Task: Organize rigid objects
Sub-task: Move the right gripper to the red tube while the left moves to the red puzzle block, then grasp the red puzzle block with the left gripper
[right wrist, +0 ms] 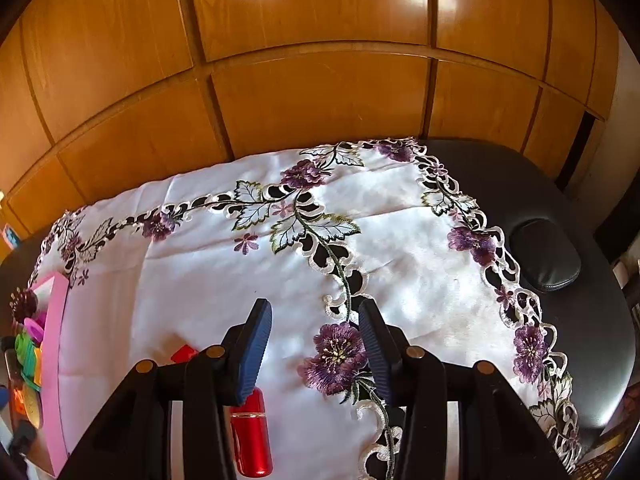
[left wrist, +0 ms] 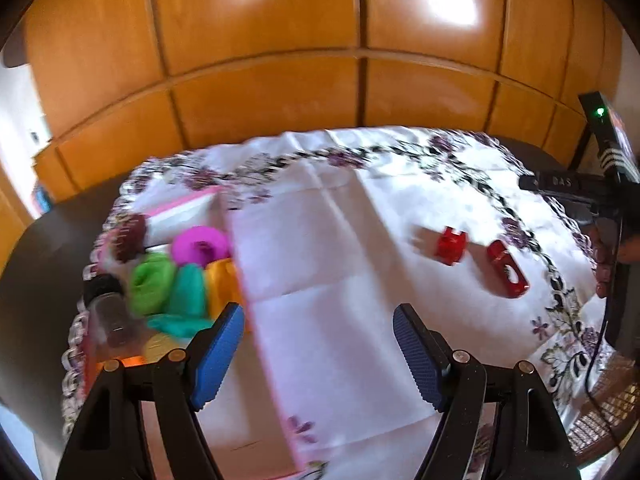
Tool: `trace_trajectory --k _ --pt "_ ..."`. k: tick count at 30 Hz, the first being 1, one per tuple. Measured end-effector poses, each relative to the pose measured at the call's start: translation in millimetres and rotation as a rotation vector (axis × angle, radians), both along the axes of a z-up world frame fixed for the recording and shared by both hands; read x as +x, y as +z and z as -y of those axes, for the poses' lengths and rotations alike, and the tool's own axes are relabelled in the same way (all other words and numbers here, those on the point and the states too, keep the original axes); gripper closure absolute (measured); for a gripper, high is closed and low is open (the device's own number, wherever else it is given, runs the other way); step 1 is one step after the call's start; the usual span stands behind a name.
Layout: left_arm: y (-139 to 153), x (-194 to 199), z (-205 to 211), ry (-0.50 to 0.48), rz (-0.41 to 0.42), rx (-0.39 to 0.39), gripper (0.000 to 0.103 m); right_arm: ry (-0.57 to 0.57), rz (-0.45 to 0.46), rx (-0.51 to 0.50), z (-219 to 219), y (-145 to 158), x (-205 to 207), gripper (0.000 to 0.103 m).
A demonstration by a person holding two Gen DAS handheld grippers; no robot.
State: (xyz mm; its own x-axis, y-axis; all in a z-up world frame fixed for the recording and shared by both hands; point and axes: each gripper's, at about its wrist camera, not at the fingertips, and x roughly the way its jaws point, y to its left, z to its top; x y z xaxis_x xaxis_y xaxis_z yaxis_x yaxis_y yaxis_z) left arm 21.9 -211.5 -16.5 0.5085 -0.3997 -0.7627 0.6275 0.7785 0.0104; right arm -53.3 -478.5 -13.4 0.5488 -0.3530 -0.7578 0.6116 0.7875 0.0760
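Two red plastic pieces, one small [left wrist: 451, 246] and one longer [left wrist: 507, 273], lie on the white embroidered tablecloth [left wrist: 340, 240] at the right of the left wrist view. A pink-walled box [left wrist: 240, 264] at the left holds a magenta ring [left wrist: 200, 245], green, teal and yellow items, and a clear bottle with a black cap [left wrist: 106, 308]. My left gripper [left wrist: 320, 356] is open above the box's near wall, with nothing held. My right gripper [right wrist: 314, 354] is open over a purple embroidered flower. A red cylinder [right wrist: 252, 436] lies under its left finger, and a red piece [right wrist: 184, 354] sits beside it.
The cloth covers a black padded table [right wrist: 592, 340] with a black cushion [right wrist: 548, 256] at the right. Wooden cabinet panels [right wrist: 320, 100] stand behind. A hand on a black handle [left wrist: 602, 256] shows at the right edge of the left wrist view. The pink box [right wrist: 56, 360] sits far left.
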Motion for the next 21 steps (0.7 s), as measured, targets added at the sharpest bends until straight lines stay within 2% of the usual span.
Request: trace_trajectory --k 5,8,11,14,21 --pt "-4.0 -5.9 49.3 -0.115 0.009 -0.001 0.026 -0.01 0.018 0.031 4.1 1.3 -2.8 0.058" --pt "-10.1 -8.3 82.4 -0.201 0.023 0.007 0.037 -0.011 0.024 0.046 5.6 1.6 -3.7 0.058" --pt "-22.1 -5.3 110.2 -0.279 -0.005 0.029 0.04 -0.01 0.028 0.06 7.1 1.4 -4.1 0.058" --pt "-33.4 -1.9 133.8 -0.323 -0.017 0.046 0.04 -0.014 0.036 0.072 9.4 1.6 -5.1 0.058" --pt "-58.0 13.5 166.6 -0.343 -0.06 0.069 0.04 -0.025 0.041 0.106 14.1 -0.1 -5.2 0.058"
